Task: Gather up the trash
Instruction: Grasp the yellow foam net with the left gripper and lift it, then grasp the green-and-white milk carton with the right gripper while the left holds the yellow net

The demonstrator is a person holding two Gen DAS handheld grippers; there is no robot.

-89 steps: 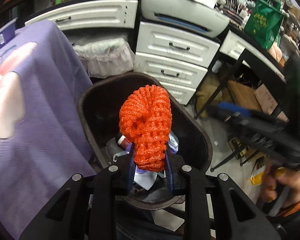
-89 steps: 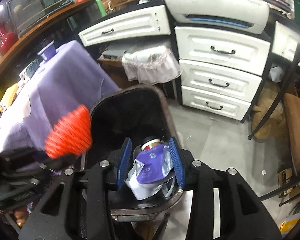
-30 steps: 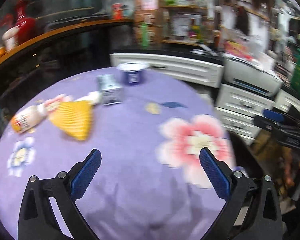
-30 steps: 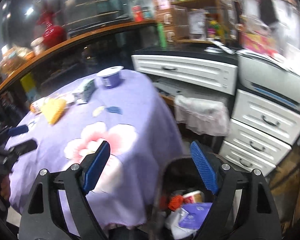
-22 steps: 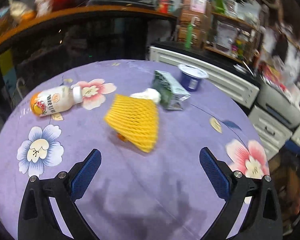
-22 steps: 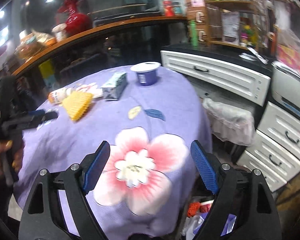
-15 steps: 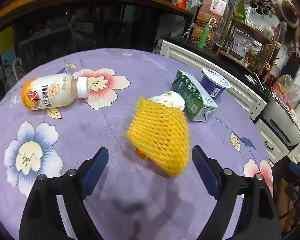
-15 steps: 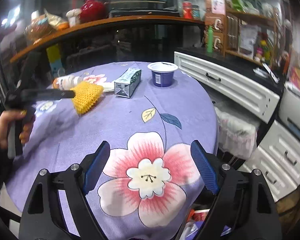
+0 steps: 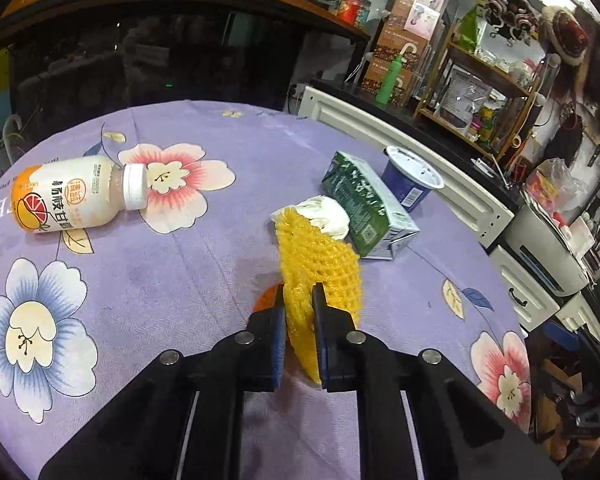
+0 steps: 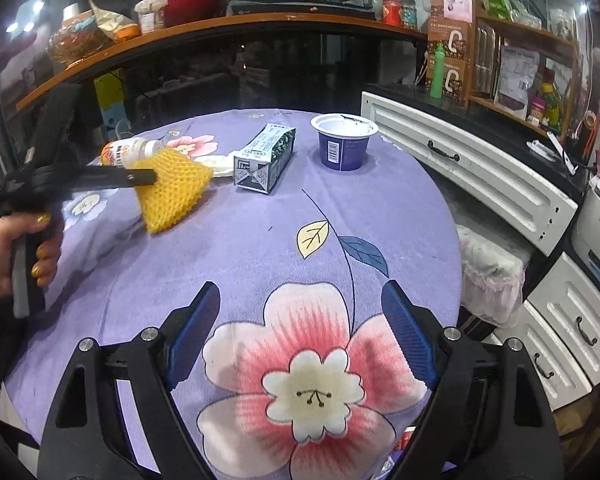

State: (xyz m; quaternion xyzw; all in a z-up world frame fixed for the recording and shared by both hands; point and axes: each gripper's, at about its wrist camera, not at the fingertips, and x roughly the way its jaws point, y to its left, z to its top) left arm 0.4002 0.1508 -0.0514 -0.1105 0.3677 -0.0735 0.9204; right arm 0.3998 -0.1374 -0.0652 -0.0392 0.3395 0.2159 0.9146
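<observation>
A yellow foam fruit net [image 9: 318,256] lies on the purple flowered tablecloth [image 9: 180,272]. My left gripper [image 9: 298,304] has its jaws closing, and the pads squeeze the net's near end. From the right wrist view the same net [image 10: 172,192] hangs at the left gripper's tip [image 10: 148,178], held by a hand [image 10: 28,248]. My right gripper [image 10: 300,320] stands open over the pink flower print with nothing between its fingers. Beyond the net lie a white crumpled tissue [image 9: 324,214], a green carton [image 9: 364,208], a blue cup [image 9: 410,178] and a drink bottle [image 9: 72,200].
White drawers [image 10: 480,176] and a grey appliance [image 9: 548,248] stand right of the table. A dark counter with a wooden shelf [image 10: 220,28] runs behind it. Trash pieces show at the bottom edge [image 10: 400,444], below the table's rim. An orange scrap [image 9: 268,300] peeks from under the net.
Both grippers swung from the bin to the table. The left one reached the yellow net and closed its jaws on it. The right one stayed wide open.
</observation>
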